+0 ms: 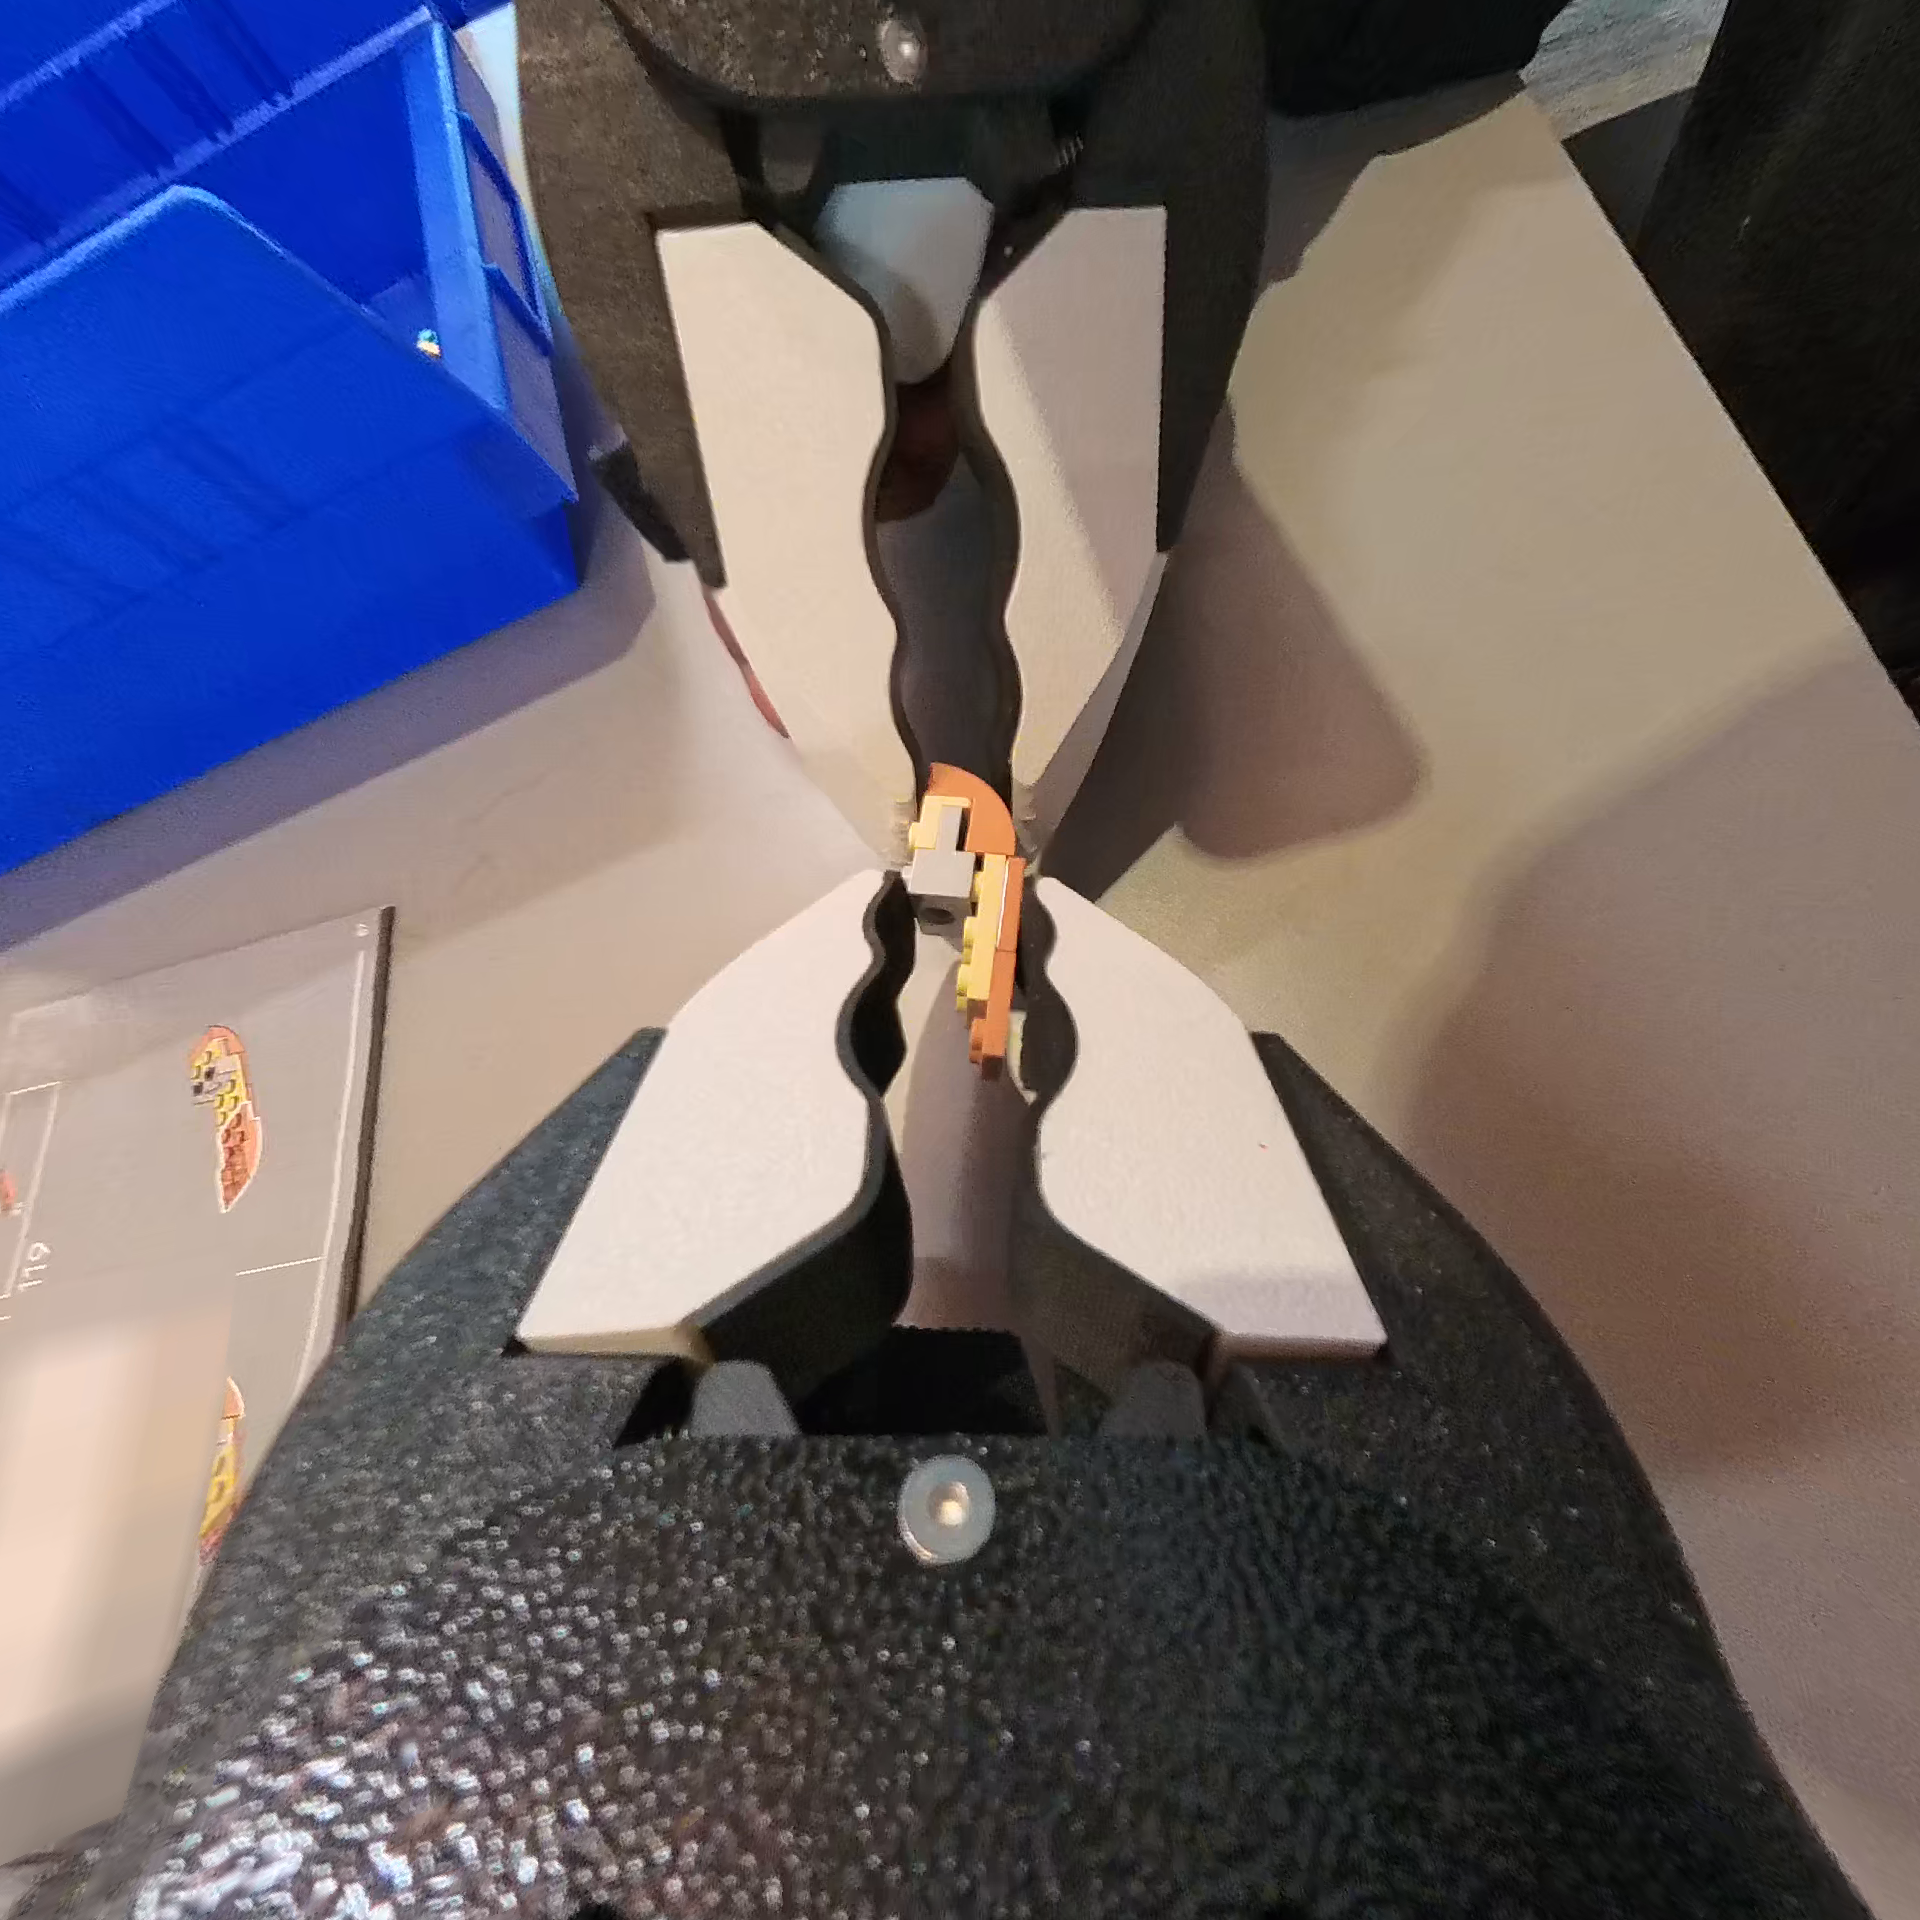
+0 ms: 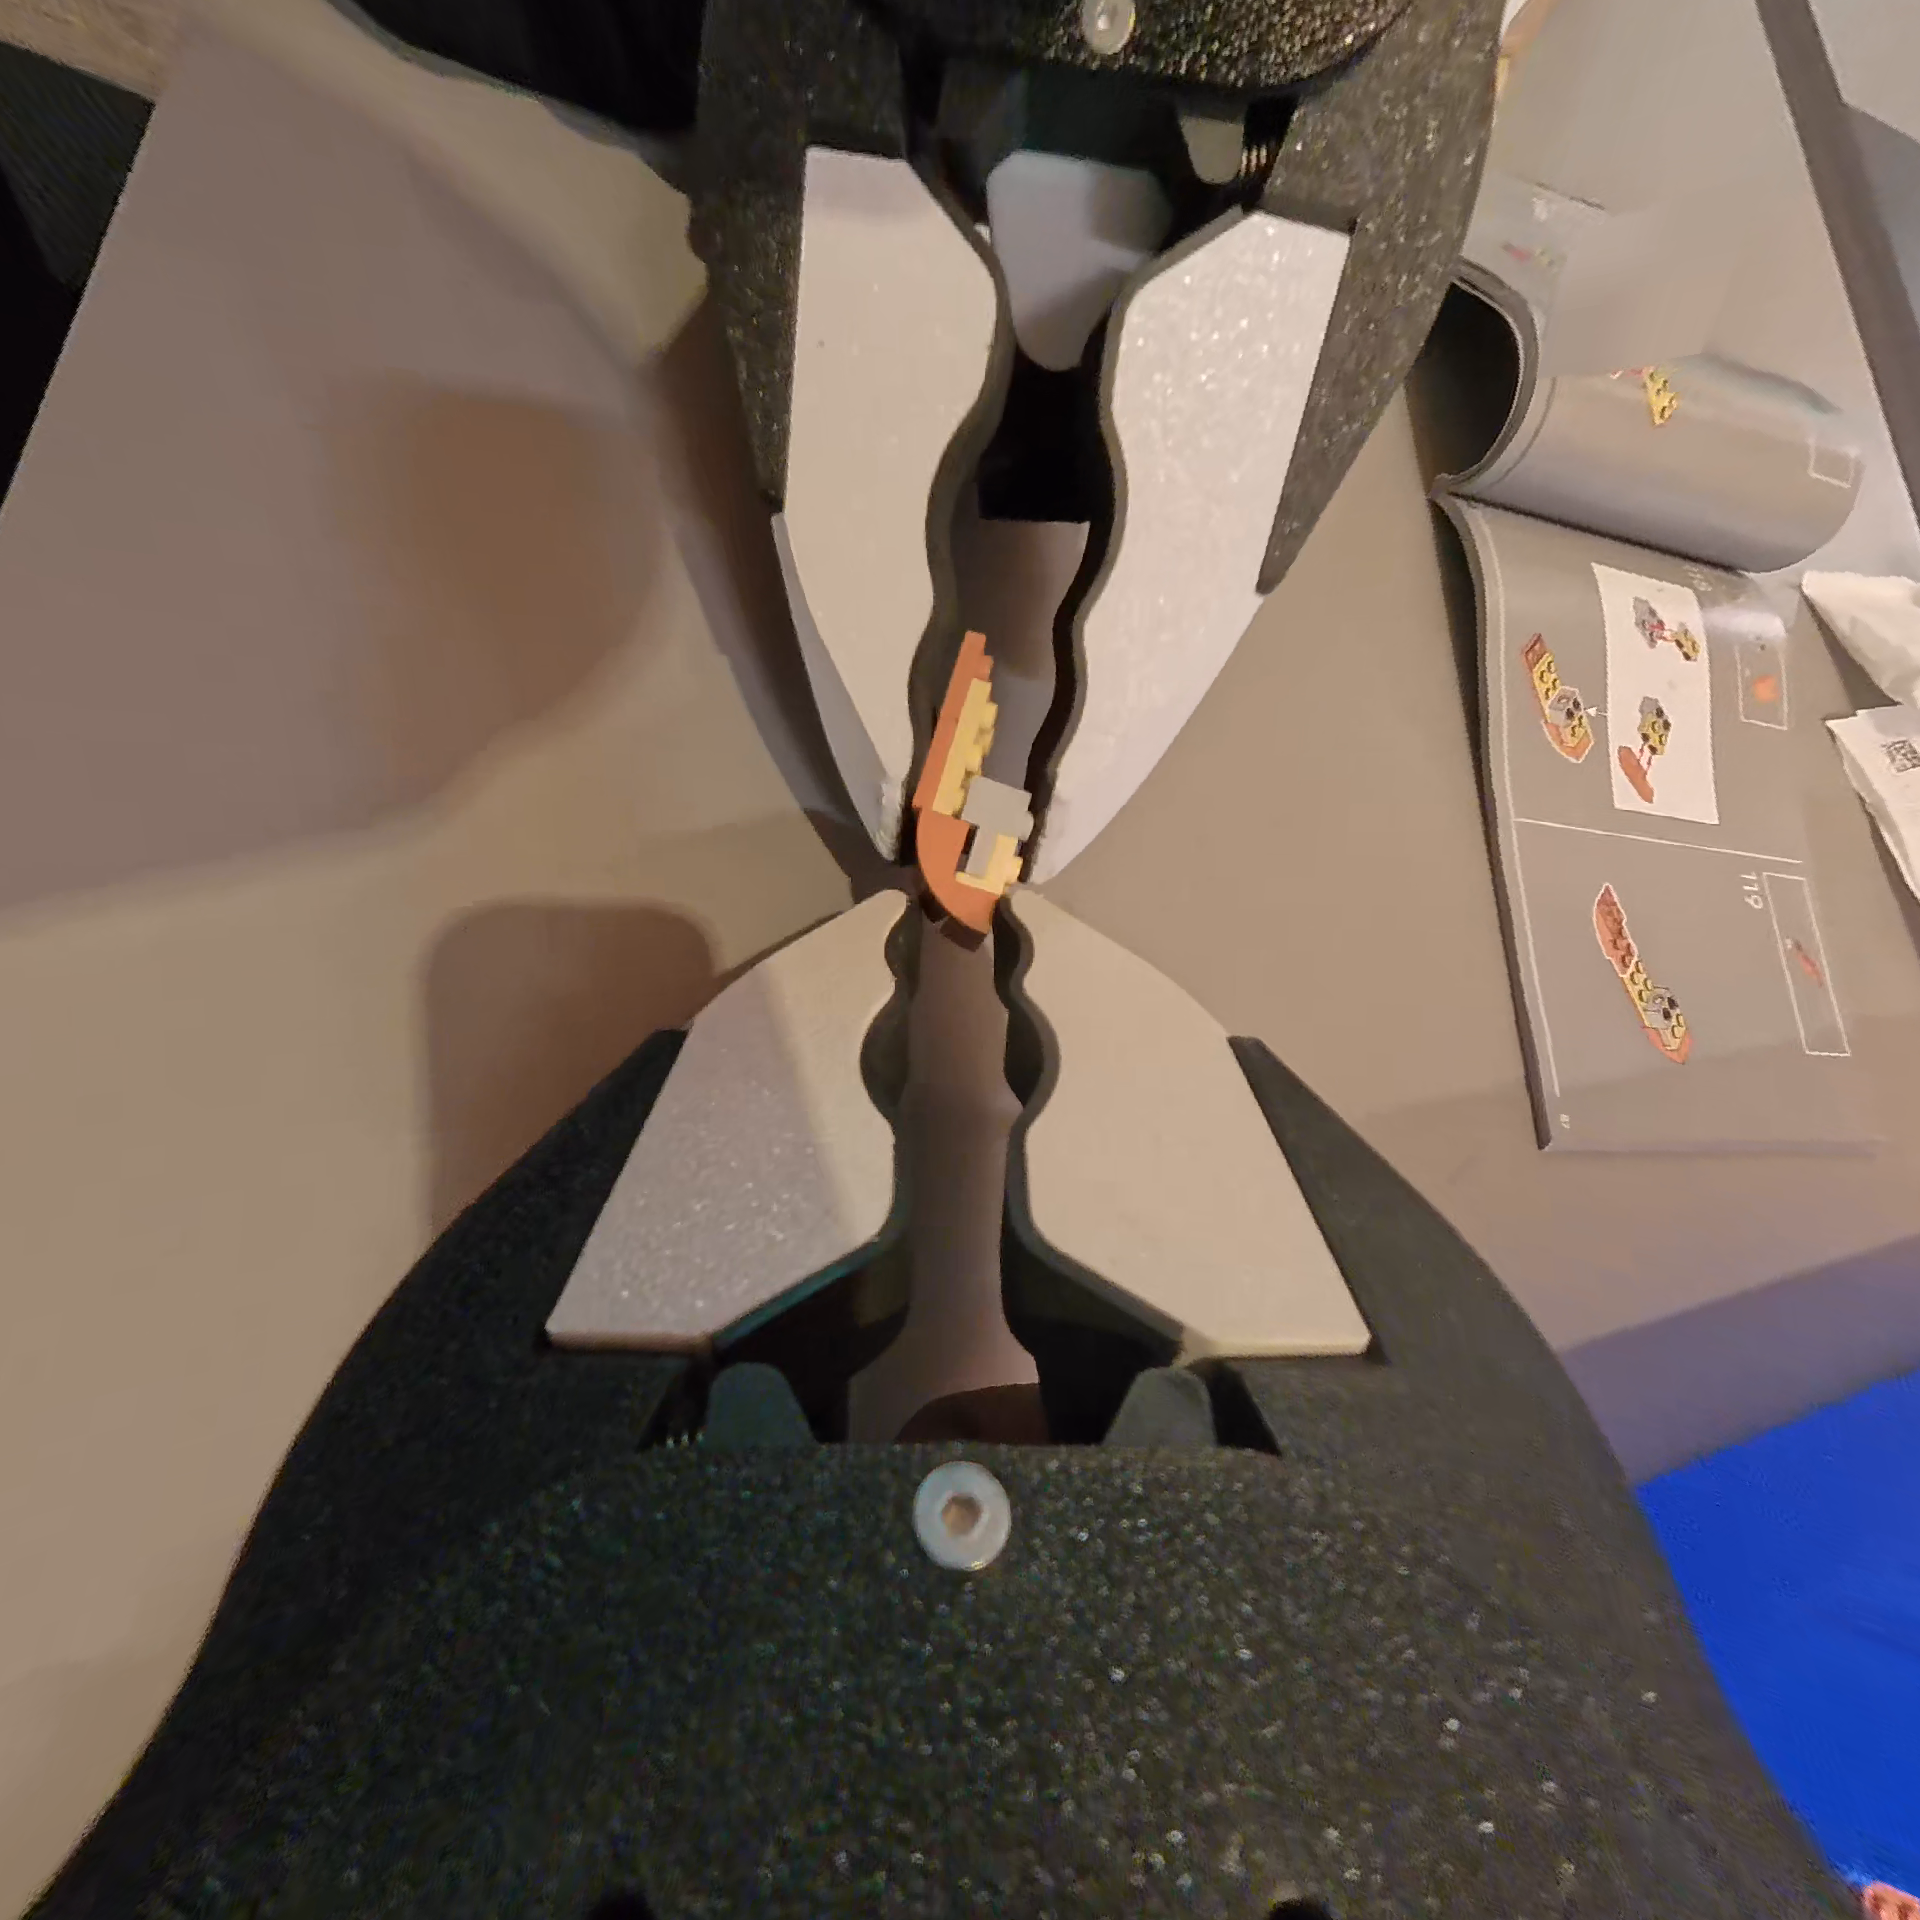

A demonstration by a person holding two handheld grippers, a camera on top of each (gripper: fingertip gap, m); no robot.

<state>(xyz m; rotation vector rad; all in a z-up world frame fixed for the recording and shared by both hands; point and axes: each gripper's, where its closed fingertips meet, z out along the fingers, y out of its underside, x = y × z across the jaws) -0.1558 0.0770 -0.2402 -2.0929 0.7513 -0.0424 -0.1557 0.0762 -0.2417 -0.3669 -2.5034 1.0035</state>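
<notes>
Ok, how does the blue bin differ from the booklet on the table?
The bin is bright blue; the booklet is grey. The bin stands tall with walls; the booklet lies flat and open, its far pages curled over. Both rest on the pale table.

Your right gripper (image 2: 956, 914) meets the left gripper (image 2: 971, 821) tip to tip over the beige tabletop (image 2: 312, 675). Between them sits a small orange, yellow and grey brick assembly (image 2: 961, 790); most of it lies between the far gripper's pads, its curved orange end reaching your fingertips (image 2: 1023, 935), which stand narrowly apart around it. To the right lies an open grey instruction booklet (image 2: 1662, 831), and a blue bin (image 2: 1787, 1610) at near right
</notes>
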